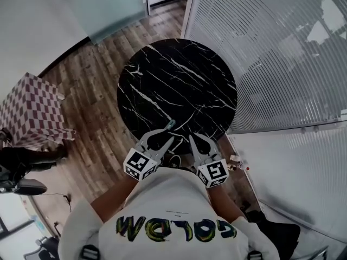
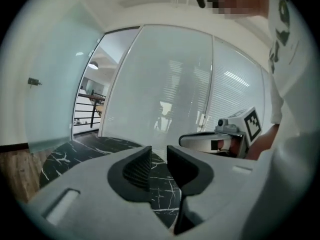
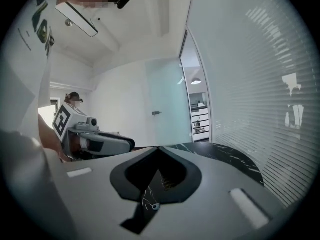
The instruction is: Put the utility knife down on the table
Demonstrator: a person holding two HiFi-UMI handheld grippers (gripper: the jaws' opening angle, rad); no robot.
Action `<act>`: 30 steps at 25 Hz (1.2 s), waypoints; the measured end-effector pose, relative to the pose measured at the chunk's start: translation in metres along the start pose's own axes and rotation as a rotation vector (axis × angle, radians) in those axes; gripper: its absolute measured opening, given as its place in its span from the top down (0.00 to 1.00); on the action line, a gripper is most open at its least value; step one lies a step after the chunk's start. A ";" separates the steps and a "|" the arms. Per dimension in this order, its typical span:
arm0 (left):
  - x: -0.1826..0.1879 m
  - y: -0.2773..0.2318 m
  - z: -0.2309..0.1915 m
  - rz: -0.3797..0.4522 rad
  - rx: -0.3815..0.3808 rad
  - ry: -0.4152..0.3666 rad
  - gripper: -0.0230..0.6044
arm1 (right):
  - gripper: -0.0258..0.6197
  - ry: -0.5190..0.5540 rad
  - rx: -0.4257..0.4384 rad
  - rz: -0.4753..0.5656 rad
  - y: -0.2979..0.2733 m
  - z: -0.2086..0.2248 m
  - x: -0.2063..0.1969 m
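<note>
A small grey-teal thing, apparently the utility knife [image 1: 171, 125], shows on the round black marble table [image 1: 179, 75] near its front edge. It sits just beyond the tips of my left gripper [image 1: 167, 135]. In the left gripper view the left gripper [image 2: 158, 165] is open by a narrow gap, with only the table top [image 2: 65, 156] showing between its pads. My right gripper [image 1: 196, 138] hovers beside it at the table's near edge. In its own view the right gripper [image 3: 159, 148] is shut with its tips touching and nothing in them. Neither gripper view shows the knife.
A frosted glass wall with blinds [image 1: 271, 53] runs along the table's right side. A checkered stool [image 1: 30, 110] stands on the wood floor [image 1: 92, 112] at the left. The right gripper [image 2: 220, 136] appears in the left gripper view, and the left gripper [image 3: 100, 143] appears in the right gripper view.
</note>
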State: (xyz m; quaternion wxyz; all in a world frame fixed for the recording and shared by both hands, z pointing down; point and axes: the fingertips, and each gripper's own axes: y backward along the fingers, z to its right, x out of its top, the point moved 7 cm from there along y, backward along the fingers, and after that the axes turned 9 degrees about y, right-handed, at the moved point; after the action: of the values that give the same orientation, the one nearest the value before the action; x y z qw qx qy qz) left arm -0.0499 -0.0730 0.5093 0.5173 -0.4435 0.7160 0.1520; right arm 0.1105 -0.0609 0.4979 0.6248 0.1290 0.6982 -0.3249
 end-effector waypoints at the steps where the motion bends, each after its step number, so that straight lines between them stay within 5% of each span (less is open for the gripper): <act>1: 0.008 0.004 0.005 0.017 -0.008 -0.009 0.81 | 0.96 0.003 -0.001 0.014 0.004 -0.001 0.009; 16: 0.089 0.039 0.065 0.227 -0.111 -0.106 0.91 | 0.96 0.060 0.057 0.186 0.042 -0.024 0.108; 30: 0.098 0.039 0.075 0.235 -0.120 -0.088 0.96 | 0.96 0.085 0.063 0.236 0.051 -0.030 0.121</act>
State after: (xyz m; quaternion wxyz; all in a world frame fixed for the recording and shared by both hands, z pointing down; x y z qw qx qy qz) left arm -0.0427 -0.0469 0.3826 0.4993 -0.3800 0.7291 0.2733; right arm 0.0942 -0.0315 0.3681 0.6241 0.2436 0.6935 -0.2649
